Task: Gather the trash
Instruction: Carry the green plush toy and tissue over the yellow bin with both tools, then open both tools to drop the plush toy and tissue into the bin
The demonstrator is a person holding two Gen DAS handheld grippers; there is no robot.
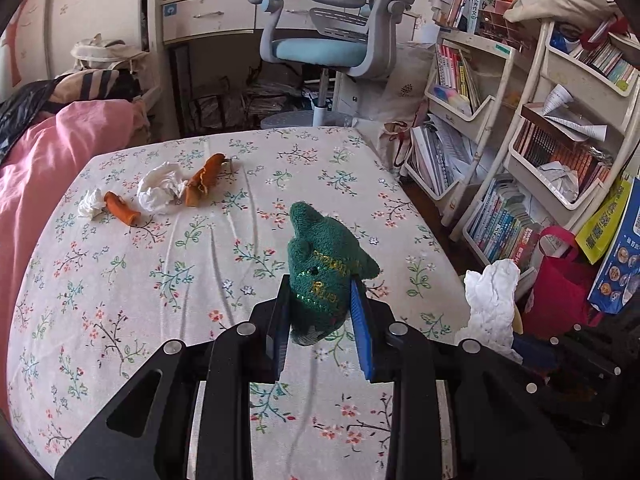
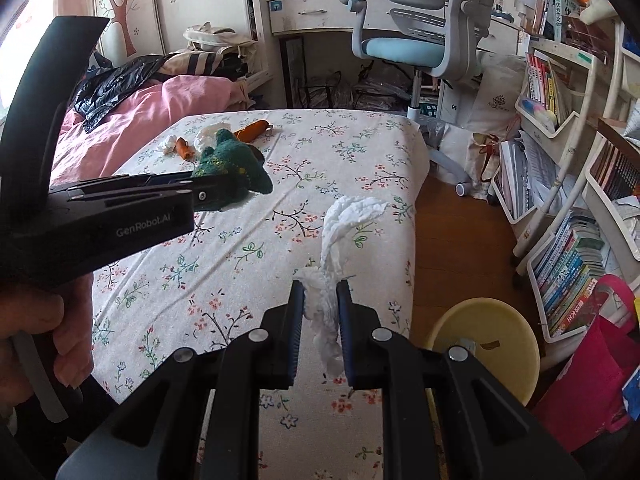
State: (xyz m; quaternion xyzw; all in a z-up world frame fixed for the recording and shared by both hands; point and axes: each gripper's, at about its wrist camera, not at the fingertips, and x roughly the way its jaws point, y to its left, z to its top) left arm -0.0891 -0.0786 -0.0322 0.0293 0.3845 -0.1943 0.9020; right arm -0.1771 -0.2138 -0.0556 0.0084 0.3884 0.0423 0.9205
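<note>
My left gripper (image 1: pixel 322 300) is shut on a green knitted plush toy (image 1: pixel 324 256) and holds it above the floral bed sheet (image 1: pixel 160 280). In the right wrist view the same toy (image 2: pixel 232 168) sticks out of the left gripper (image 2: pixel 208 190) at the left. My right gripper (image 2: pixel 322 300) is shut on a crumpled white tissue (image 2: pixel 340 232), whose free end stands up over the bed; this tissue (image 1: pixel 494 300) also shows at the right of the left wrist view. On the far part of the bed lie two crumpled tissues (image 1: pixel 160 192) and orange peel pieces (image 1: pixel 204 180).
A pale yellow bin (image 2: pixel 484 344) stands on the wooden floor by the bed's right side, next to a red bag (image 2: pixel 592 380). Book racks (image 1: pixel 540 160) line the right. A pink quilt (image 1: pixel 44 168) covers the bed's left. A grey-blue chair (image 1: pixel 332 40) stands beyond.
</note>
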